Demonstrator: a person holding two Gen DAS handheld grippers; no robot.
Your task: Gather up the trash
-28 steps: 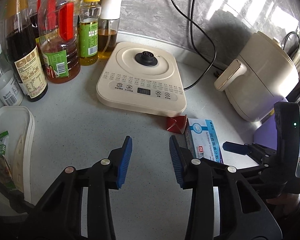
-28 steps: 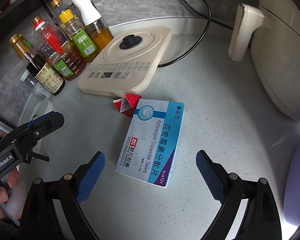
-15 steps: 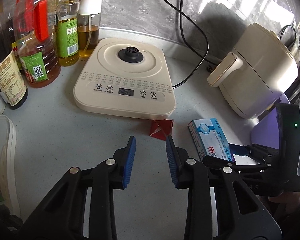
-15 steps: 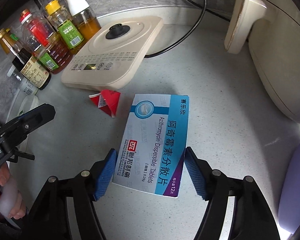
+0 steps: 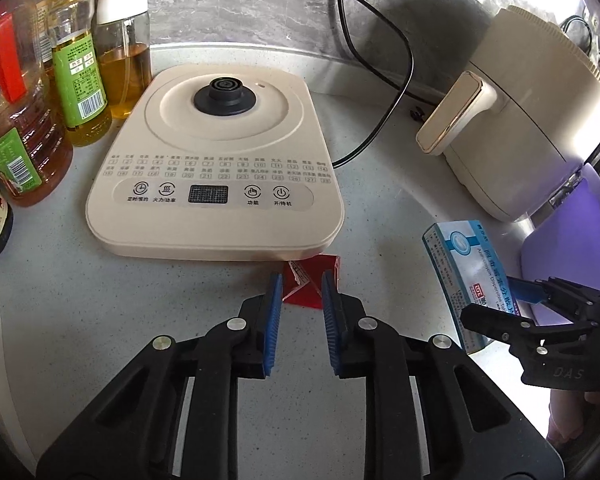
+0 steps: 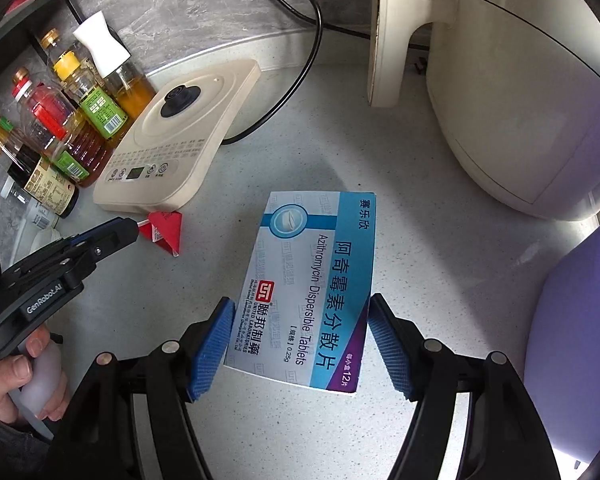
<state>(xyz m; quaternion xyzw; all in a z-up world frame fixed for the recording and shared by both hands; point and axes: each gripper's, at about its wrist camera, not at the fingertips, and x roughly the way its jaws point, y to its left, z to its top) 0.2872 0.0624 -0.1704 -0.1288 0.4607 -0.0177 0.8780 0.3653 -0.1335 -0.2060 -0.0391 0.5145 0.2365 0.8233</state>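
- While both grippers sit low over the speckled grey counter, the left gripper has its blue pads partly open w/ the red wrapper between the tips. Pads look right at the wrapper's edges, but can't tell if they're actually pinching it, so not calling it a grab.
- Red wrapper is a small crumpled folded thing lying on the counter, just near of the front edge of the beige cooker base, prob touching it.
- Right gripper is closed in on the medicine box, a blue/white tablet carton. Both pads press its long sides at the near end, and the box looks lifted a bit and tilted off the counter in the left cam view.
- From the right cam the wrapper sits left of the box, apart from it, w/ the left gripper's tip on it.
- Far left: oil bottles in a bunch beside the cooker base.
- Far right: cream air fryer w/ its handle facing the cooker, black cord running between them along the wall.
- Purple thing at the right edge, can't tell what it is.
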